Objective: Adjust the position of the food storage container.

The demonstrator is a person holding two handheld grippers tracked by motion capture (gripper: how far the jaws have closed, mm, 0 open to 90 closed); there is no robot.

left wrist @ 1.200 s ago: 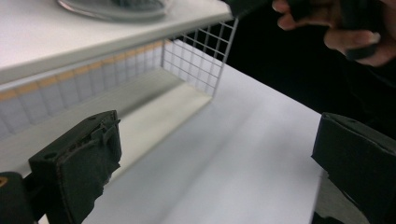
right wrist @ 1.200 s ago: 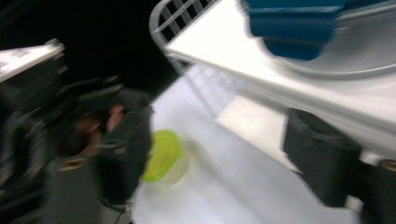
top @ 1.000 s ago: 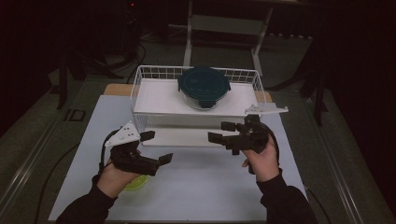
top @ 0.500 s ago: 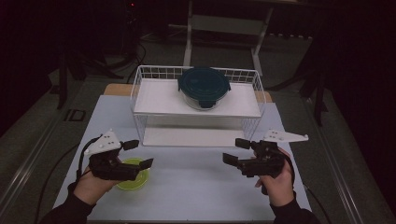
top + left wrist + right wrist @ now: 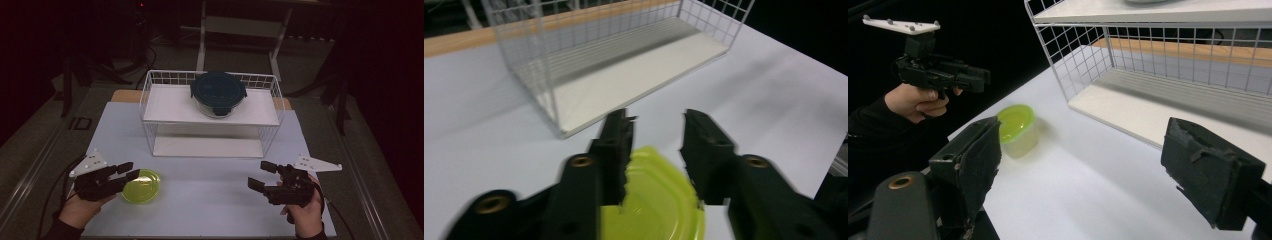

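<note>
Here, green-lidded tub (image 5: 141, 186) beside closing left gripper (image 5: 127, 171) (open table (image 5: 210, 200) rightward).

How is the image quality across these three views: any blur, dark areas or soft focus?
High view: the table is lit, the surroundings fall into near black. Left gripper view: motion blur smears the wire rack and the green-lidded container; the fingers sit close and soft. Right gripper view: its own fingers are near and soft, while the container and left gripper are sharp against a dark background.
</note>
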